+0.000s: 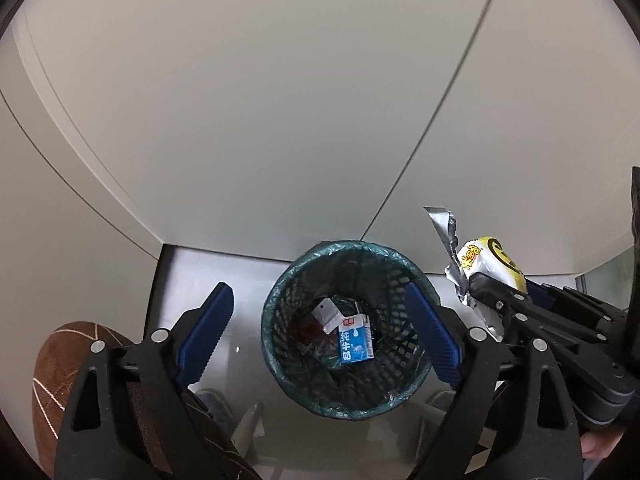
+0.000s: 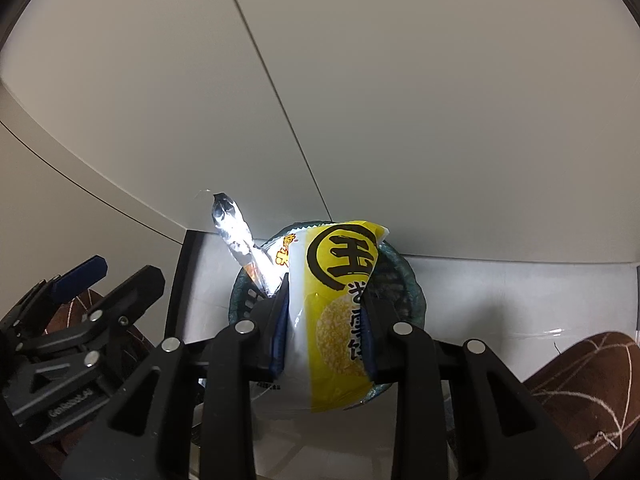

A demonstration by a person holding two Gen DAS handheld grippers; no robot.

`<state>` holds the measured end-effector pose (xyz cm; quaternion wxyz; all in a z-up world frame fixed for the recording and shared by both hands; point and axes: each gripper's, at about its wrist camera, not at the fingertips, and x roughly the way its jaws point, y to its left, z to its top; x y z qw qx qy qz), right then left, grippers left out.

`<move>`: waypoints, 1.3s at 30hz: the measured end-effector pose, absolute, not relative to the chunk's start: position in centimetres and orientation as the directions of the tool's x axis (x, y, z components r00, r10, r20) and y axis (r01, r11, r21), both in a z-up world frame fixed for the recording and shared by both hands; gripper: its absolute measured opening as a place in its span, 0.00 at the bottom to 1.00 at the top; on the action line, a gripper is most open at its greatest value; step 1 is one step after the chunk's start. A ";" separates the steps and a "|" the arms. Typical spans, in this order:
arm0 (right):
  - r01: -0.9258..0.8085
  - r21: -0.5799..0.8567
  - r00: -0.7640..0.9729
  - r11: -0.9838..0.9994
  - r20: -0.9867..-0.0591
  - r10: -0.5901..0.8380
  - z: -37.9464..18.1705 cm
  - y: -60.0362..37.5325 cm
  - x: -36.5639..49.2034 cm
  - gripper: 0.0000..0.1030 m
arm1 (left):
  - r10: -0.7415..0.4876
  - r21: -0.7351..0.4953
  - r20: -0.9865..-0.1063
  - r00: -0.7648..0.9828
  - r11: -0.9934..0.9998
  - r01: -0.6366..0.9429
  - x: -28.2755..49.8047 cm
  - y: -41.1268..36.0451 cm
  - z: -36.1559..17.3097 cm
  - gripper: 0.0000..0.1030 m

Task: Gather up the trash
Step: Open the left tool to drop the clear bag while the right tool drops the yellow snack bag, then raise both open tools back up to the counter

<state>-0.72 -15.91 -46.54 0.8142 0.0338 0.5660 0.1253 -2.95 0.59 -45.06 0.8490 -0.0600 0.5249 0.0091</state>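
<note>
Snack wrapper [image 2: 332, 312], crinkly yellow-and-white with a silver foil inside, sits clamped in the right gripper [image 2: 326, 332] above the bin [image 1: 280, 320]. Left gripper [image 1: 320, 340] hangs spread apart over that mesh, bag-lined round bin holding a blue milk carton [image 1: 355, 342].

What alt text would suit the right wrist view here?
The right claw is shut on a yellow snack wrapper, held above a green-lined wastebasket on the floor. The left claw shows at the left edge.
</note>
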 end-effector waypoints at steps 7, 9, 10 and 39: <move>-0.188 0.203 0.300 0.961 -0.920 0.253 -47.7 -15.3 0.4 0.35 | -0.046 -0.095 -0.901 0.432 0.991 -0.093 -2.7 1.1 -45.5 0.88; -0.191 0.201 0.301 0.961 -0.920 0.253 -47.7 -15.3 1.0 0.37 | -0.046 -0.095 -0.903 0.427 0.991 -0.095 -2.7 1.1 -45.6 0.88; -0.192 0.200 0.301 0.961 -0.920 0.252 -47.7 -15.1 0.7 0.40 | -0.044 -0.093 -0.903 0.427 0.991 -0.095 -2.7 1.1 -45.6 0.88; -0.127 0.001 0.577 0.992 -0.813 0.074 -37.1 -18.9 -3.5 0.90 | -0.044 -0.079 -0.834 0.550 0.996 -0.041 -4.5 -0.5 -37.6 0.91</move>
